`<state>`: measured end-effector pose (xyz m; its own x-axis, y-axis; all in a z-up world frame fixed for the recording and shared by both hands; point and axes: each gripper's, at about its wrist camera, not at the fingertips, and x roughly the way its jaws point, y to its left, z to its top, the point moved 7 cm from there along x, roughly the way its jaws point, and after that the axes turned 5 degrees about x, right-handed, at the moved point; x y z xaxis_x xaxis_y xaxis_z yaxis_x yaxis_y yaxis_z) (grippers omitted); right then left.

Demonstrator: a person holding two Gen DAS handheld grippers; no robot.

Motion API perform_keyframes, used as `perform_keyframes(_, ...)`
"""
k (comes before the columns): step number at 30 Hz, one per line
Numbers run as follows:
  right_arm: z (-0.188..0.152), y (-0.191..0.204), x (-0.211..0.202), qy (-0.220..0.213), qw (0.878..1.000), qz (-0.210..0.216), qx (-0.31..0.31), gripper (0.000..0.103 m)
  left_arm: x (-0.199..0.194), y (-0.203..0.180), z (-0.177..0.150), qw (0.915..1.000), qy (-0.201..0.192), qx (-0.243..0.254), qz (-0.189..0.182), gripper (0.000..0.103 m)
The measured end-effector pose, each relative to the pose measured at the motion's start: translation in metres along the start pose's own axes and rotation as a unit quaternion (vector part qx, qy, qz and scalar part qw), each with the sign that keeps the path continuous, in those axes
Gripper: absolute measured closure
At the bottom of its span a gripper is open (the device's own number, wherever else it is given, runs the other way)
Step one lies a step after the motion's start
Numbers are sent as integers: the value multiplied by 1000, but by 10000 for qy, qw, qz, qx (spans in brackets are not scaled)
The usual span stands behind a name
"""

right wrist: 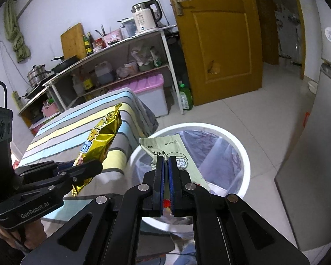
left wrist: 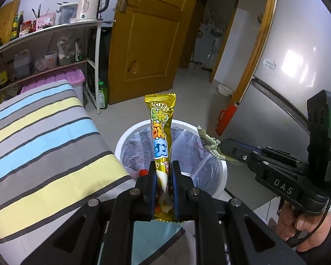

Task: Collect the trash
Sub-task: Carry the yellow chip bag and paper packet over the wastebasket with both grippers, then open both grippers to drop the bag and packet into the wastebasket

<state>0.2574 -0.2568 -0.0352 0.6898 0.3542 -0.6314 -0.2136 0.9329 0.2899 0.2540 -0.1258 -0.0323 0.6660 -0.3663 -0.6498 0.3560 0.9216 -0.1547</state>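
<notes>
My left gripper [left wrist: 163, 164] is shut on a long gold snack wrapper [left wrist: 161, 130] that stands up between its pads over the white trash bin [left wrist: 123, 140]. The same gold wrapper [right wrist: 100, 141] shows in the right wrist view, gripped by the left gripper [right wrist: 94, 165] above the table's edge. My right gripper [right wrist: 166, 160] is shut on a pale green paper packet [right wrist: 165, 146] held over the bin [right wrist: 246, 165]. In the left wrist view the right gripper [left wrist: 220, 146] pinches that crumpled packet [left wrist: 209, 142] at the bin's right rim. The bin is lined with a clear bag.
A table under a striped cloth [left wrist: 44, 132] stands left of the bin. Behind it are a shelf rack [left wrist: 55, 50] with a kettle [left wrist: 92, 5] and a pink-lidded box [left wrist: 75, 77]. A brown door [left wrist: 147, 39], a grey fridge [left wrist: 298, 70] and a green bottle [right wrist: 185, 97] border the tiled floor.
</notes>
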Motion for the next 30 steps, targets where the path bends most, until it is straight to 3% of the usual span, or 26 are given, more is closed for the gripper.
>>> perform_keyframes(13,-1,-25,26,241,9994,-109,229,99,36,-8,0,9994,285,-16,-174,89)
perform_keyframes(19,0,-34,36,320,9987,-179,362,98,48,-5,0,9989,402,-82,-213,75)
perform_keyframes(22,0,-35,35,280,9988,-185,367,87,48,-3,0,9989,388,-137,-225,69)
perform_keyframes(30,4,-25,15,45,9996,-130,256,70,33,-1,0,9994,209,-191,-189,68)
